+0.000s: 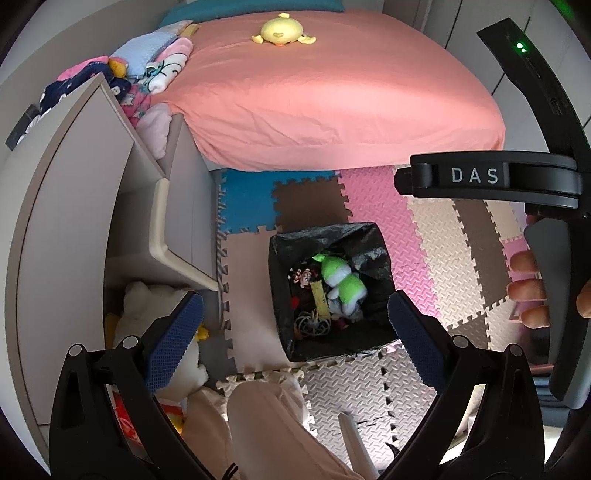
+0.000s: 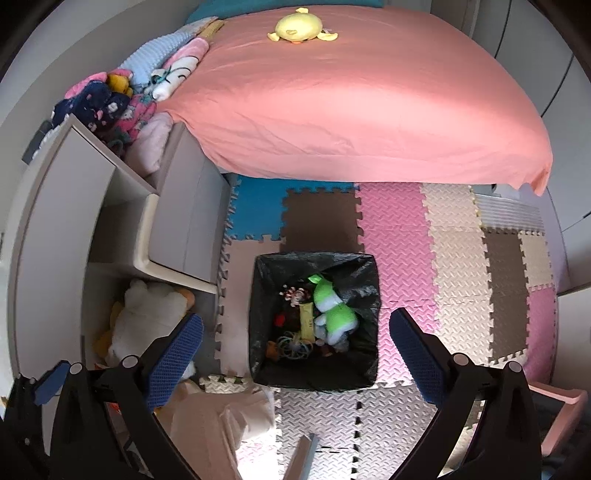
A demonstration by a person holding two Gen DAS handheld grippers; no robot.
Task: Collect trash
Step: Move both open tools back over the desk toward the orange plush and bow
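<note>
A: While the left wrist camera looks down, the square bin lined with a black plastic bag (image 1: 328, 291) sits on the interlocking foam floor mat (image 1: 424, 236), framed between the blue-padded fingers of the left gripper (image 1: 295, 328). Those fingers stand wide apart with nothing between them.

B: What's in the bin?

A: A green and white plush toy (image 1: 341, 286), a yellow wrapper (image 1: 320, 301) just beside it, and tangled wire-like scraps near the front wall. Right of the bin, the person's hand (image 1: 532, 291) holds the other black tool. Beyond the bin lies the bed with a salmon-pink sheet (image 1: 332, 103), a yellow plush duck (image 1: 282, 33) on it.

B: And the right wrist camera?

A: Same bin (image 2: 314, 317), sitting between the right gripper (image 2: 297, 336) pads; its jaws are also spread, holding nothing. The green plush (image 2: 334, 314) lies inside, toward the right wall. Left of the bin, a white plush (image 2: 147, 317) rests in the pale shelf unit (image 2: 110, 206).

B: So what now?

A: I'd judge a drop is done, or the next pickup is pending. I see no loose trash on the mat near the bin, so keep both tools high, scan outward from the bin, and only descend once a piece is centred between the pads.
</note>
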